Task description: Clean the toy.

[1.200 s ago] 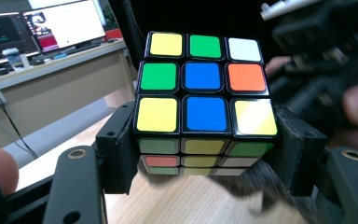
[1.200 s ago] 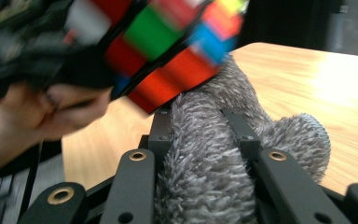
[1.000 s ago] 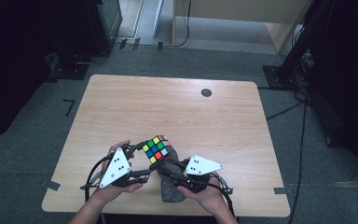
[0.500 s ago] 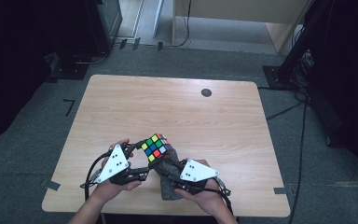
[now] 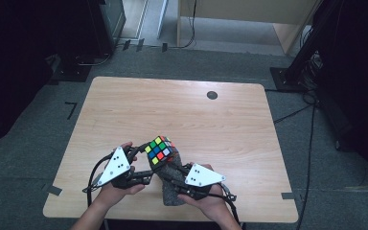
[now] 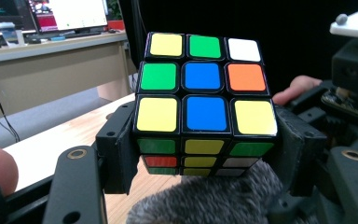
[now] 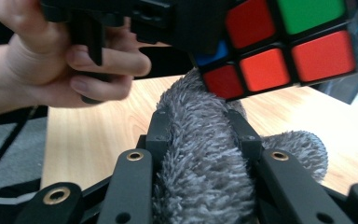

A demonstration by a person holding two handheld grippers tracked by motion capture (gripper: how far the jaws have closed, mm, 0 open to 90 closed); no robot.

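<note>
Two grippers are seen at the near edge of the table [image 5: 124, 105], both clamped on something. The left gripper [image 6: 205, 154] is closed on the puzzle cube [image 6: 205, 88], gripped at its two side faces by the black jaws and held above the tabletop, tilted in the high view. The right gripper [image 7: 199, 133] is pinched around a grey fuzzy cloth [image 7: 200, 158], bunched between its jaws and pressed up against the cube's underside; its lower end is seen resting on the wood. The cube's red face is seen just above the cloth in the right gripper view. Farther out, a small dark round mark [image 5: 212, 95] is seen near the far edge.
</note>
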